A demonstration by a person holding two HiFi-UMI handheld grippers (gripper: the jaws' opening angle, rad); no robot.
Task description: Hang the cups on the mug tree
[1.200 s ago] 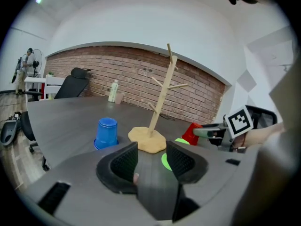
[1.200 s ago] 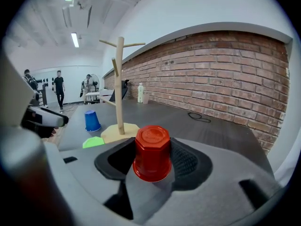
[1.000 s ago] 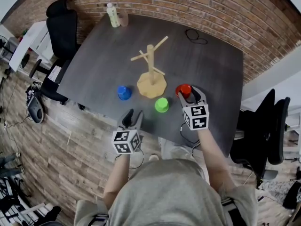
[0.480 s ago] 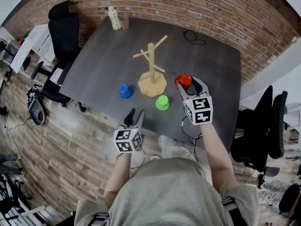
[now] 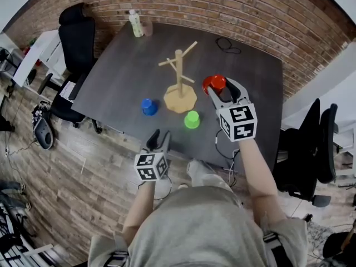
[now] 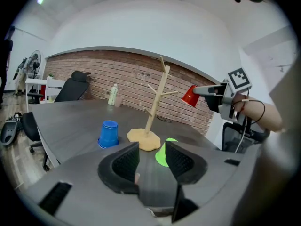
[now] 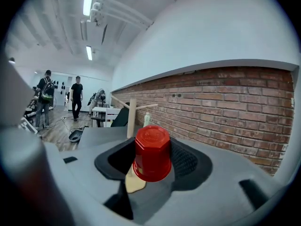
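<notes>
Clenched on the red cup (image 7: 152,153), the right tongs (image 5: 222,90) grip it by its sides, one jaw pressing from each flank, with the cup's closed bottom turned up in the right gripper view. The right forearm (image 5: 253,171) reaches forward from the near edge of the surface (image 5: 128,65), its marker cube facing up. It holds the cup clear of the surface, just right of the mug tree (image 5: 179,82) and about level with its upper branches in the left gripper view, where the cup sits tilted.

The left forearm (image 5: 139,204) is drawn in closer to the body. The left tongs (image 5: 158,136) hover at the near edge, pointing slightly downward across the surface. Their jaws have just been closing but stand released, with a clear gap and nothing between them.

The mug tree stands around the middle of the surface, with no cup on its branches. The blue cup (image 5: 148,106) sits upside down left of its base, near the near edge. The green cup (image 5: 192,119) sits upside down just beside the base, on the side toward the near edge. A bottle (image 5: 136,23) stands at the far left corner.
</notes>
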